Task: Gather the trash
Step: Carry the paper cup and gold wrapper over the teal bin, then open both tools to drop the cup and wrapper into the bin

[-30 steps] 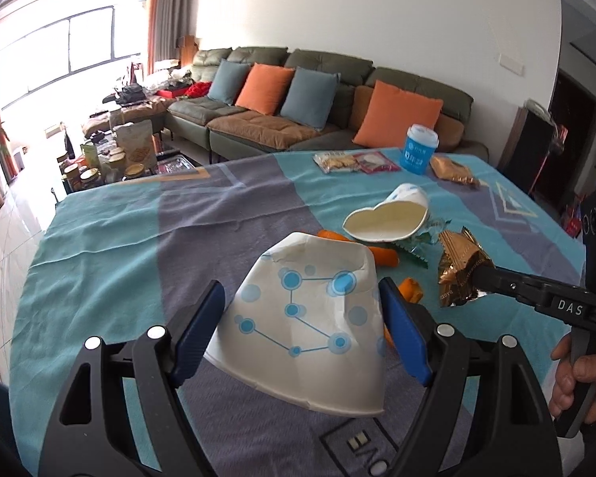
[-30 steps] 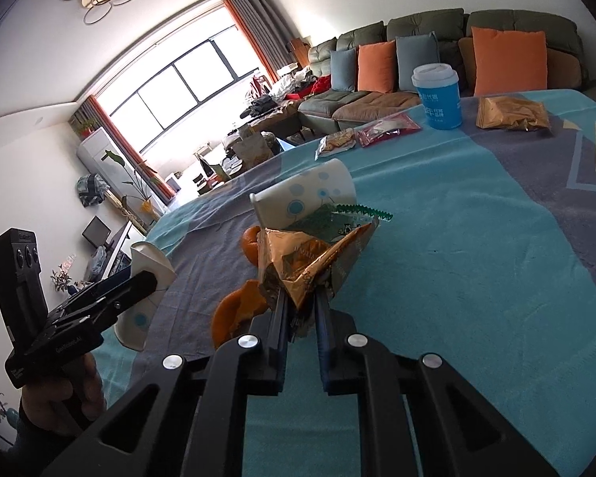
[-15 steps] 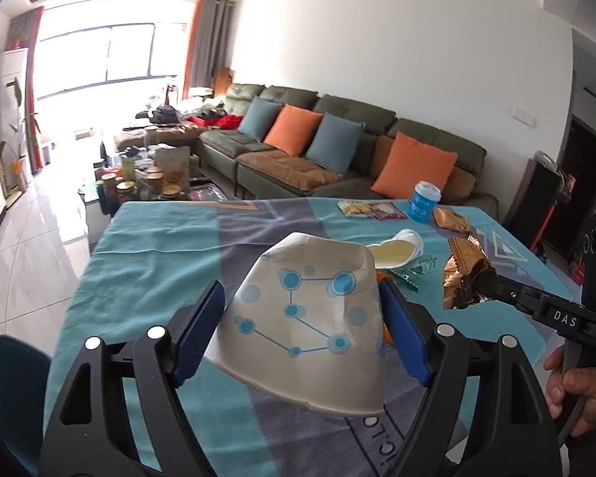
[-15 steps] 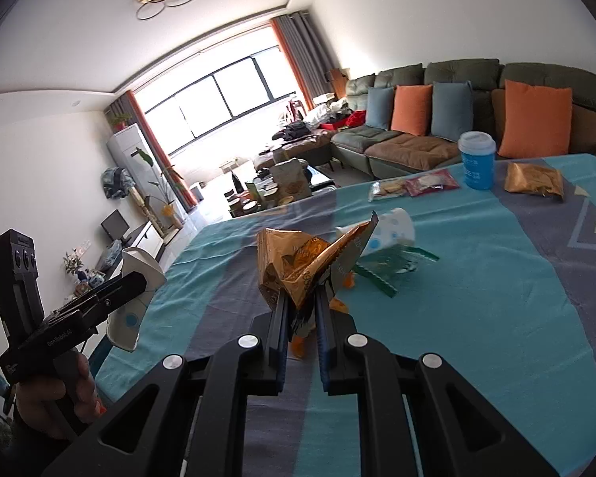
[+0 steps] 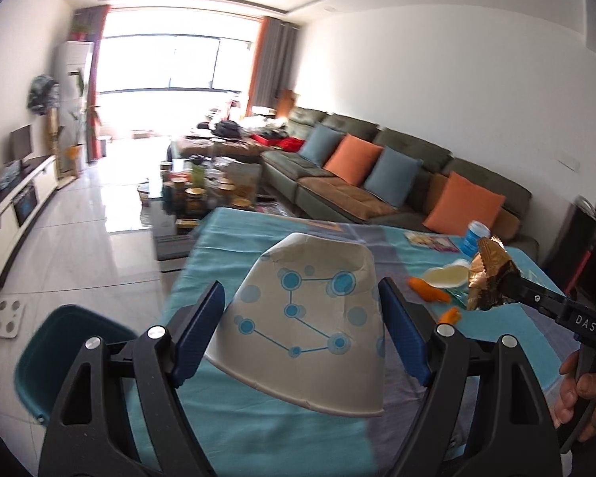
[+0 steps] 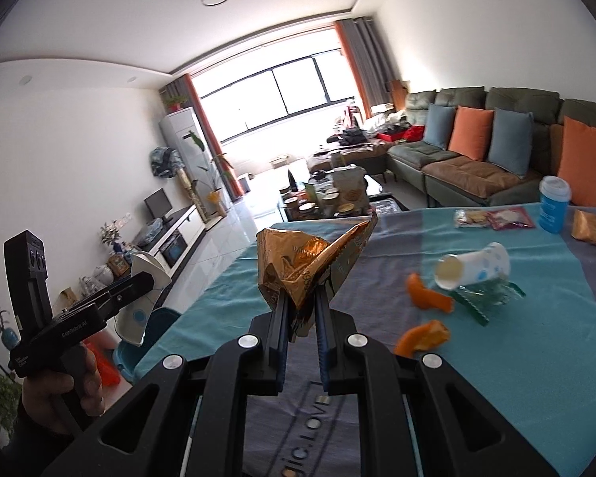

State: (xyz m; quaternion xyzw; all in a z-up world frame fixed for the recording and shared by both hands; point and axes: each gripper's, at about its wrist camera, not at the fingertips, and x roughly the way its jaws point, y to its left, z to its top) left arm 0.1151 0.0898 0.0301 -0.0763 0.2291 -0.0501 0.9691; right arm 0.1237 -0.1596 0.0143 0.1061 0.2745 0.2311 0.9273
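The paper cup [image 5: 302,318], white with a blue dot-and-line print, sat mouth-down at lower centre of the left wrist view, held between the widely parted jaws of the left gripper [image 5: 300,326], its rim visibly dented. At lower centre of the right wrist view, the right gripper [image 6: 301,320] had its jaws nearly together on a crumpled gold wrapper [image 6: 310,262]. Both loads hung above the teal tablecloth [image 6: 536,342]. Uncollected trash lay at centre right of that view: a second paper cup [image 6: 475,266] on its side, two pieces of orange peel [image 6: 427,298], and a clear green-edged wrapper [image 6: 488,300] just beside the cup. A teal bin [image 5: 59,349] stood on the floor at lower left of the left wrist view, judged the likely destination. Risks: the cone-shaped cup could slip from the pads or crush further under squeeze; the light wrapper, pinched only at its lower edge, could slide free or snag on release, missing the bin.
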